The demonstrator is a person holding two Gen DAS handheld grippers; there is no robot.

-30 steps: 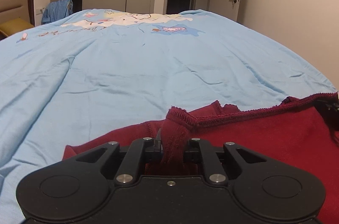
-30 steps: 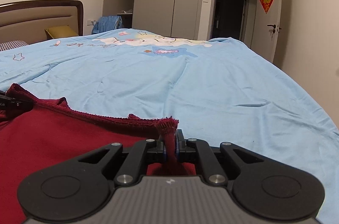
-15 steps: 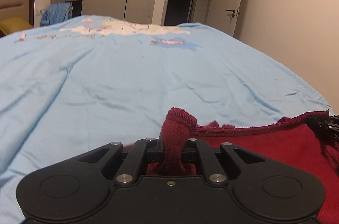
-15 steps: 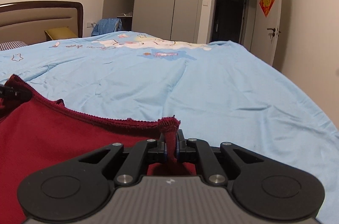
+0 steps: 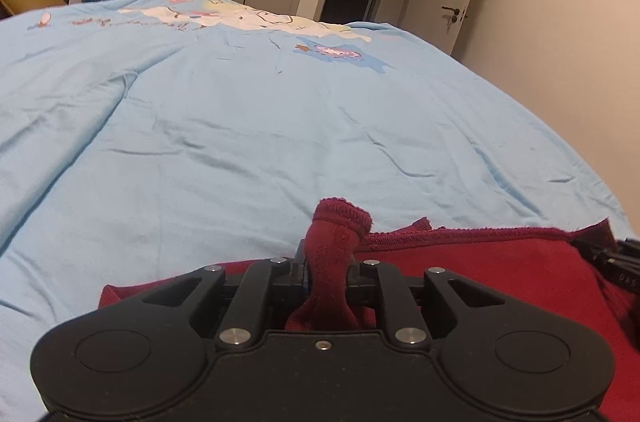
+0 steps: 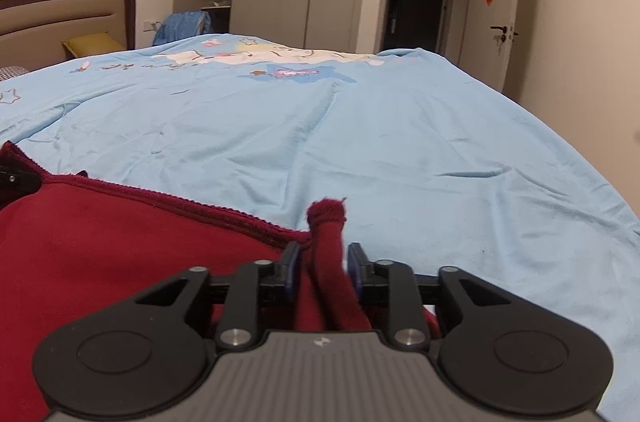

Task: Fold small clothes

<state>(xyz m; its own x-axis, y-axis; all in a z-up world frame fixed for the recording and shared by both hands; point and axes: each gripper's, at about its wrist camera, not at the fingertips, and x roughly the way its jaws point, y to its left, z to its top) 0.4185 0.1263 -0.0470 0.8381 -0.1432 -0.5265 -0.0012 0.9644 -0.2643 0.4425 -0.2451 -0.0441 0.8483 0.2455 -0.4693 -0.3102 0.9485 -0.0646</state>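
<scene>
A dark red garment (image 5: pixel 480 262) lies on the light blue bed sheet (image 5: pixel 280 142), its hemmed edge stretched between the two grippers. My left gripper (image 5: pixel 326 268) is shut on a bunched corner of the hem, which sticks up past the fingers. In the right wrist view the red garment (image 6: pixel 120 262) spreads to the left. There my right gripper (image 6: pixel 322 270) stands open, with its blue pads (image 6: pixel 290 272) apart. The other corner of the hem rises loosely between them. Each gripper shows at the edge of the other's view.
The blue sheet (image 6: pixel 400 142) with a cartoon print stretches far ahead. Its right edge drops off near the wall. A headboard (image 6: pixel 68 18) and a yellow pillow (image 6: pixel 92 44) are at the far left. Wardrobes and a dark doorway (image 6: pixel 418 6) stand behind.
The right gripper's jaws have parted from the red corner that they pinched before. Both grippers have tilted down slightly towards the bed. The left gripper keeps its hold.
</scene>
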